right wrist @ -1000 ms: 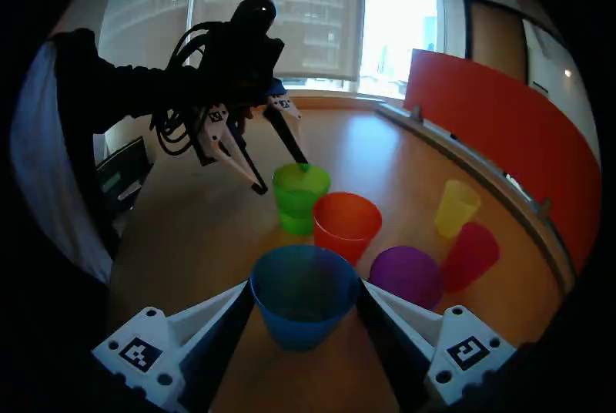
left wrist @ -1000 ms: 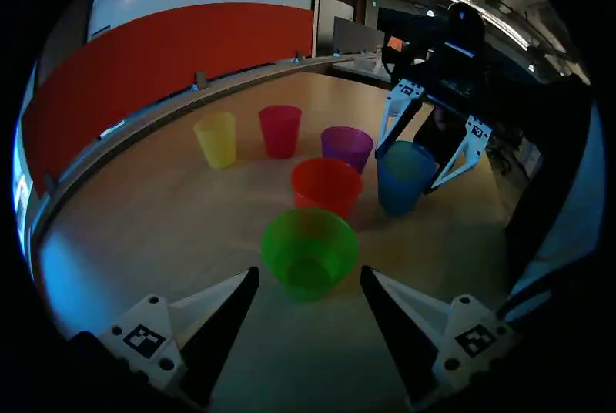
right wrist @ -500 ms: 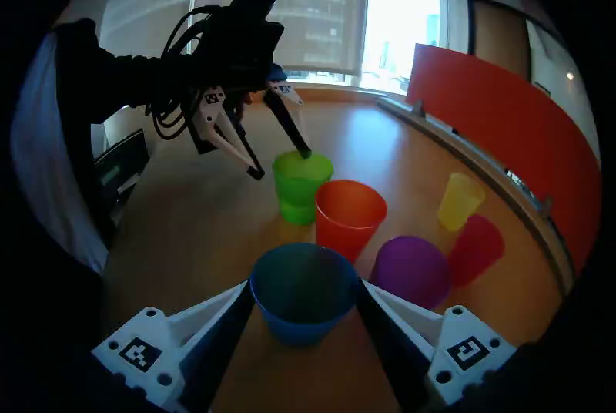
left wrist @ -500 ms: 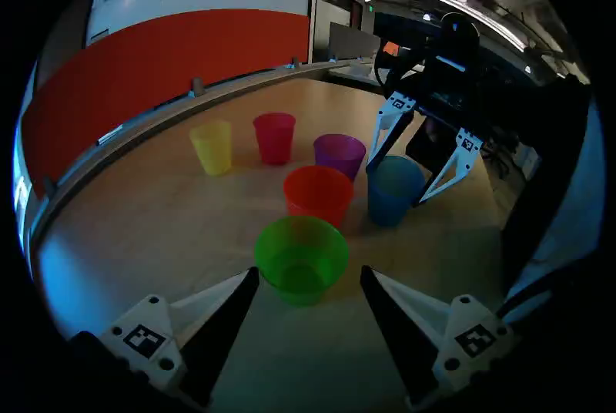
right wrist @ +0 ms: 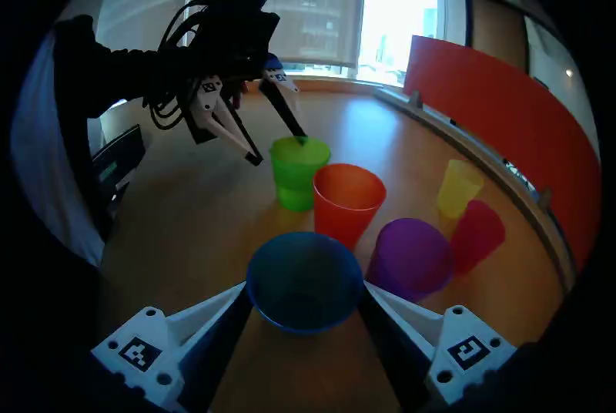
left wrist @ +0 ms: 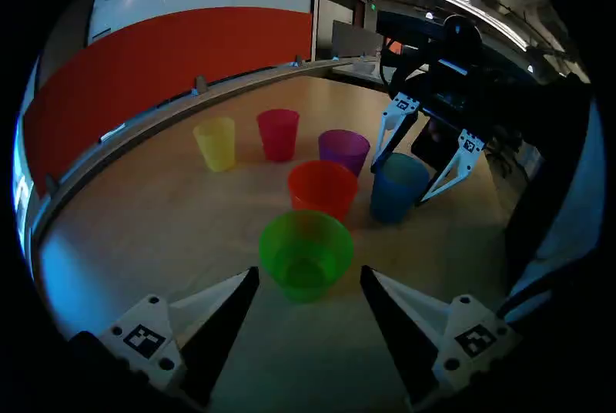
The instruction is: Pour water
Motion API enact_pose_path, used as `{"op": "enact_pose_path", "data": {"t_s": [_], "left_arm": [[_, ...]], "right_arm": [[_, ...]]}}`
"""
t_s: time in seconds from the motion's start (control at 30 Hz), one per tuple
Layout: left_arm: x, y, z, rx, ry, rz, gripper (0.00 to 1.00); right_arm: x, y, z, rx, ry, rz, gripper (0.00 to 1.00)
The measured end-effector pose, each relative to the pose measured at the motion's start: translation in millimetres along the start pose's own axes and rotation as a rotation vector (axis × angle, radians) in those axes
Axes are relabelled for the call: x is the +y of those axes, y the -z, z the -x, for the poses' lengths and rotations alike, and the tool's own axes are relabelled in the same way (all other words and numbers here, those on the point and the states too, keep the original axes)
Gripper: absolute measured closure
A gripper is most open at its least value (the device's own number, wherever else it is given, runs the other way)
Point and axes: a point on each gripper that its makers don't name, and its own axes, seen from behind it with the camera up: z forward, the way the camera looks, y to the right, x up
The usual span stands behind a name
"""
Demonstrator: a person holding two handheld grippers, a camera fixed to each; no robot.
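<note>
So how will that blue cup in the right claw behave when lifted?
The blue cup looks like thin translucent plastic, so probably light and liable to flex under the right claw. Its smooth, tapered wall might slip downward. Whether it holds water I cannot tell.

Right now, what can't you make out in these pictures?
1. Water in the blue cup: right gripper view, inside too dark.
2. Lower part of the purple cup: left gripper view, behind the orange cup.
3. Person's arm: right gripper view, backlit, cut off at the left edge.

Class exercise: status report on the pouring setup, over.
Left tool open at green cup. Right tool shut on blue cup. Orange cup close beside both.
</note>
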Motion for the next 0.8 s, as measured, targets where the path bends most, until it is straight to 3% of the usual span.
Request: {"op": "enact_pose_path", "data": {"t_s": [0.4,0.8], "left_arm": [[-1.8,2.9,8,-0.032,-0.007,-0.003,0.02],[-15.8,15.8,18,-0.053,-0.006,-0.05,0.02]], "right_arm": [[0,9.8,10,-0.034,-0.013,0.003,0.0],[16,47.9,31,-0.089,-0.024,0.054,0.0]]}}
